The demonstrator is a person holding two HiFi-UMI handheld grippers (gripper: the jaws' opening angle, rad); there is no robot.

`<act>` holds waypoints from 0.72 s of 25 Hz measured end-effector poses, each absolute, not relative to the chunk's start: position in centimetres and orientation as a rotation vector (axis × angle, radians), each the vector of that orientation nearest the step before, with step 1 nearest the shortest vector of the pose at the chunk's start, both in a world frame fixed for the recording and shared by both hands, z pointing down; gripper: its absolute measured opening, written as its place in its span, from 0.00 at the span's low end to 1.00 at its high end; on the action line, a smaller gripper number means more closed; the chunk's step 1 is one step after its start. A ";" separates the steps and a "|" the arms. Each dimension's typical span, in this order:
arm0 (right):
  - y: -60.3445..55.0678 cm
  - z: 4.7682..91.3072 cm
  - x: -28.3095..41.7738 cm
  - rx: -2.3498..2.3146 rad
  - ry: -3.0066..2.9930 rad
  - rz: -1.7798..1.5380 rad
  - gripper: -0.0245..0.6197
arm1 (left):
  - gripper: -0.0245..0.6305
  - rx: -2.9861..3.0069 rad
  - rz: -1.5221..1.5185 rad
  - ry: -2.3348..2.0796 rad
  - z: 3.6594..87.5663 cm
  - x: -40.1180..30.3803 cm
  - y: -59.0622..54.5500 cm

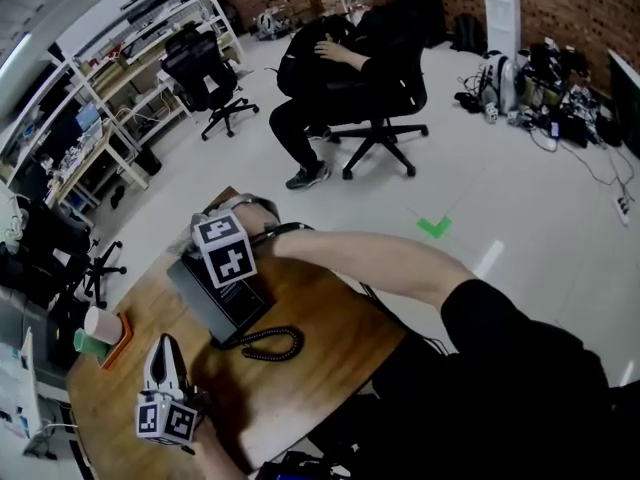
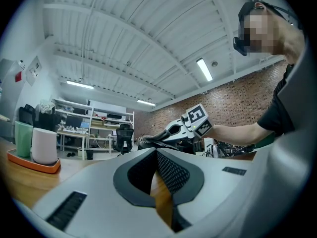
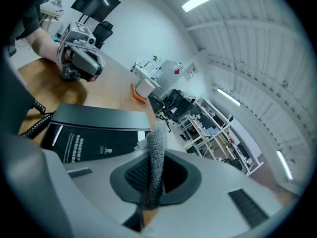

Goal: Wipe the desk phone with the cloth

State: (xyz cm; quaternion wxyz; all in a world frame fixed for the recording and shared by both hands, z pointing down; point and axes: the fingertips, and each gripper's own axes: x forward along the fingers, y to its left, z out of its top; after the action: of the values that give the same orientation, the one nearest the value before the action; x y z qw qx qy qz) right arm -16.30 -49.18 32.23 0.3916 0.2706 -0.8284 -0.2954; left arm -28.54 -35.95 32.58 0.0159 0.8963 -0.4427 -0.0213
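Observation:
A black desk phone (image 1: 222,303) lies on the round wooden table (image 1: 330,328), its coiled cord (image 1: 268,344) trailing toward me. In the right gripper view the phone (image 3: 94,128) sits just below and left of my right gripper (image 3: 151,150), which is shut on a grey cloth (image 3: 155,148) hanging between the jaws. From the head view this gripper's marker cube (image 1: 225,251) hovers over the phone's far end. My left gripper (image 1: 166,344) rests near the table's front left, apart from the phone. Its jaws (image 2: 156,153) meet with nothing between them.
Two cups stand on an orange tray (image 1: 112,340) at the table's left edge. A person sits on an office chair (image 1: 375,118) beyond the table. Shelving (image 1: 120,58) and another chair (image 1: 205,73) fill the far left; cables and gear (image 1: 545,88) lie at the far right.

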 end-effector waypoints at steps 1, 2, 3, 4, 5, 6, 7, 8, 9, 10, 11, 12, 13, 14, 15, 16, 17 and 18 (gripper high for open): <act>-48.4 32.5 -16.2 0.651 -2.092 -0.763 0.08 | 0.03 2.788 -0.065 -1.378 32.6 -28.5 -36.0; -47.4 33.0 -16.1 0.609 -2.080 -0.776 0.08 | 0.03 2.788 -0.064 -1.378 32.6 -28.5 -36.0; -46.2 33.5 -16.0 0.564 -2.069 -0.790 0.08 | 0.03 2.787 -0.064 -1.377 32.6 -28.4 -36.0; -44.9 34.1 -15.9 0.520 -2.059 -0.804 0.08 | 0.03 2.788 -0.064 -1.376 32.7 -28.4 -36.0; -43.5 34.8 -15.8 0.479 -2.049 -0.819 0.08 | 0.03 2.789 -0.064 -1.375 32.7 -28.4 -36.0; -42.1 35.3 -15.7 0.439 -2.039 -0.838 0.08 | 0.03 2.791 -0.064 -1.375 32.6 -28.5 -36.0; -40.7 35.9 -15.7 0.401 -2.026 -0.858 0.08 | 0.03 2.793 -0.063 -1.376 32.6 -28.5 -36.1; -39.4 36.4 -15.6 0.361 -2.012 -0.877 0.08 | 0.03 2.794 -0.061 -1.376 32.5 -28.6 -36.1; -38.0 37.0 -15.5 0.315 -1.995 -0.892 0.08 | 0.03 2.796 -0.059 -1.373 32.6 -28.7 -36.2; -36.6 37.6 -15.3 0.260 -1.974 -0.900 0.08 | 0.03 2.796 -0.058 -1.368 32.7 -28.6 -36.2; -35.4 38.4 -15.2 0.197 -1.953 -0.900 0.08 | 0.03 2.793 -0.059 -1.361 32.8 -28.5 -36.3; -34.6 38.9 -15.1 0.138 -1.940 -0.892 0.08 | 0.03 2.788 -0.059 -1.360 32.9 -28.6 -36.4; -34.3 38.9 -15.4 0.101 -1.943 -0.882 0.08 | 0.03 2.781 -0.056 -1.368 32.9 -28.9 -36.4; -34.7 38.2 -15.9 0.106 -1.965 -0.879 0.08 | 0.03 2.774 -0.051 -1.383 32.8 -29.3 -36.3; -35.9 36.8 -16.4 0.161 -2.001 -0.883 0.08 | 0.03 2.770 -0.048 -1.399 32.7 -29.7 -35.9; -37.7 34.9 -16.7 0.260 -2.038 -0.890 0.08 | 0.03 2.770 -0.050 -1.405 32.5 -29.8 -35.6; -40.0 33.1 -16.3 0.388 -2.065 -0.890 0.08 | 0.03 2.777 -0.056 -1.394 32.5 -29.3 -35.5; -42.4 31.5 -15.4 0.526 -2.080 -0.876 0.08 | 0.03 2.788 -0.063 -1.367 32.5 -28.5 -35.7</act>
State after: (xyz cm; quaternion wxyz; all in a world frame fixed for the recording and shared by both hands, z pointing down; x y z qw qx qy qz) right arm -15.38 -42.40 31.45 0.4004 0.2081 -0.8225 -0.3463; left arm -28.47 -35.73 32.54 0.0179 0.8975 -0.4402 -0.0203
